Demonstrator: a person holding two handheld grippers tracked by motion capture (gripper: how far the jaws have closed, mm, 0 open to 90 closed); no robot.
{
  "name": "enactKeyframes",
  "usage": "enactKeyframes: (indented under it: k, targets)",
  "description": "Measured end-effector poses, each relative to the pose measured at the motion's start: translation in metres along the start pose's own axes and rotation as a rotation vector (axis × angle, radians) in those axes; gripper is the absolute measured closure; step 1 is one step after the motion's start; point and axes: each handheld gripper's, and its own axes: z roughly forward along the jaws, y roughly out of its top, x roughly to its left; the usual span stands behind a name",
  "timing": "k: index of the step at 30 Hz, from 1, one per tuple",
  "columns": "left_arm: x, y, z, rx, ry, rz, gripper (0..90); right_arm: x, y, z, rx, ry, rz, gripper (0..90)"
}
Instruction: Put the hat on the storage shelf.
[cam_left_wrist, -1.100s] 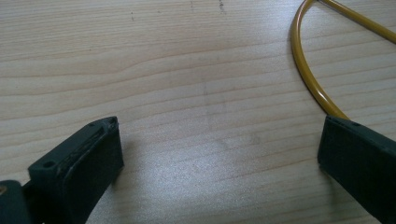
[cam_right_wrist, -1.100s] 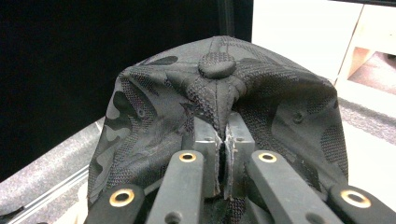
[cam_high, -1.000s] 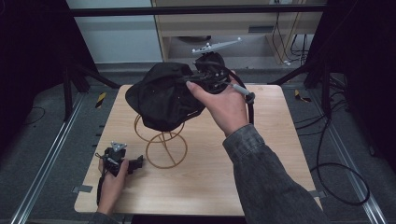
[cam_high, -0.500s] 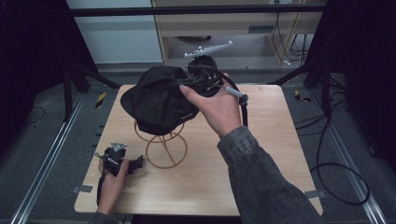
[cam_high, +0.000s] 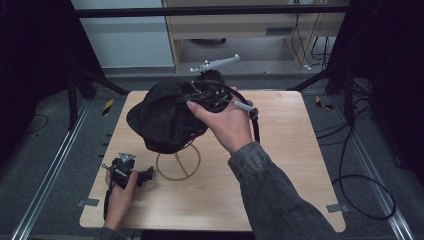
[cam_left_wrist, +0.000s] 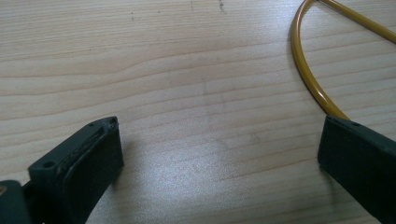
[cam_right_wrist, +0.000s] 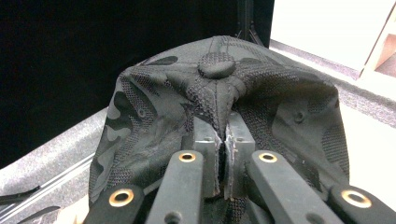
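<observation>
The cap (cam_high: 165, 120) hangs above the stand (cam_high: 178, 162), covering its top, with its crown turned up and toward the table's left rear edge. In the right gripper view the round top button (cam_right_wrist: 216, 64) sits high and faces the lens, and the seams run out from it like spokes. The cap's long axis runs roughly from the right gripper (cam_high: 207, 92) down-left across the stand. Its cloth is black with a dull camouflage pattern, partly woven mesh, partly smooth, soft and creased where it is pinched.

The right gripper, just right of the stand's top, is clenched on a fold of the cap's cloth; its two black jaws meet almost flat together with fabric between them. The right hand (cam_high: 227, 125) holds it from below.

The stand is thin yellow wire, a round loop flat on the table (cam_high: 280, 165) with an arched loop rising from it. The table is pale wood with fine straight grain.

The left gripper (cam_high: 131, 172) lies on the table just left of the stand's base, released: its jaws stand wide apart over bare wood, one beside the yellow wire (cam_left_wrist: 306, 74).
</observation>
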Motion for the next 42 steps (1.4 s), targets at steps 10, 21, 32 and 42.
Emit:
enactKeyframes:
  k: [10,21,32,42]
  targets:
    - [0.000,0.000,0.000,-0.001,-0.004,-0.001,0.0,-0.001,-0.009,0.012,0.030,-0.006,0.002,85.7]
    - [0.000,0.000,0.000,-0.007,0.000,-0.001,0.0,-0.004,-0.020,0.021,0.064,-0.013,0.008,84.9]
    - [0.000,0.000,0.000,-0.006,-0.001,-0.002,0.0,-0.005,-0.022,0.026,0.075,-0.011,0.016,84.8]
    - [0.000,0.000,0.000,-0.005,0.001,-0.002,0.0,-0.004,-0.022,0.019,0.086,-0.017,0.006,85.1]
